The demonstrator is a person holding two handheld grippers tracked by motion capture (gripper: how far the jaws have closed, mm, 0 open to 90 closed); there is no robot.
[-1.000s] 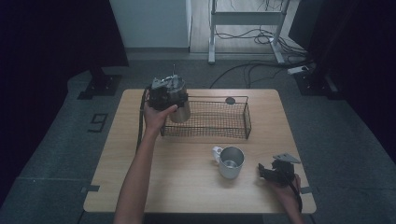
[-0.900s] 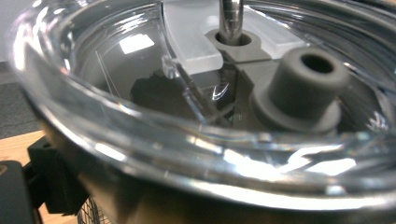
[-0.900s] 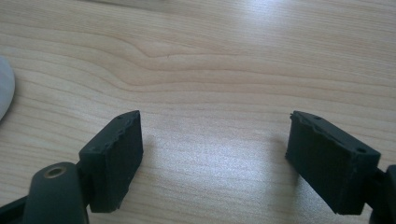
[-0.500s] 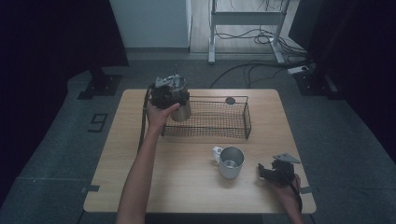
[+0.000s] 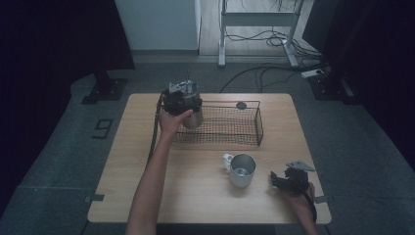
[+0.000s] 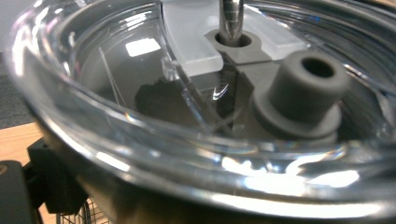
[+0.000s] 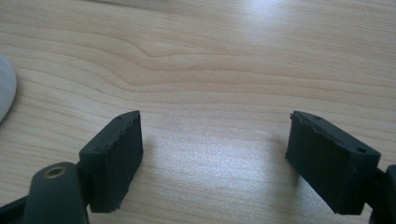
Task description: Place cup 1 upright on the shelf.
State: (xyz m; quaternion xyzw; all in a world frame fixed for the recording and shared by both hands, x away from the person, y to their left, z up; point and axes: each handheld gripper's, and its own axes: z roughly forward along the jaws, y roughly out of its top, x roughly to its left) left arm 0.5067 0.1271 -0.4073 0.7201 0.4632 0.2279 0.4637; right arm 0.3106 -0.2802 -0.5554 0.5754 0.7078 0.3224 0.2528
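My left gripper (image 5: 181, 101) is held over the left end of the black wire basket (image 5: 230, 126), shut on a steel tumbler (image 5: 194, 119) that hangs beneath it. In the left gripper view the tumbler's clear lid (image 6: 154, 79) is very close, with a grey spout (image 6: 303, 88) and a metal straw (image 6: 231, 18) through it. A steel mug (image 5: 242, 170) with a white handle stands on the table in front of the basket. My right gripper (image 5: 277, 180) rests near the table's front right corner, right of the mug. Its jaws (image 7: 215, 158) are open over bare wood.
A small dark disc (image 5: 241, 105) lies behind the basket's back edge. The wooden table (image 5: 186, 191) has bare room at the front left and middle. Beyond the table are a desk frame (image 5: 254, 19) and floor cables (image 5: 264, 73).
My left hand has drifted slightly right and down with the tumbler, closer over the basket's left end. The right gripper and the mug have stayed put.
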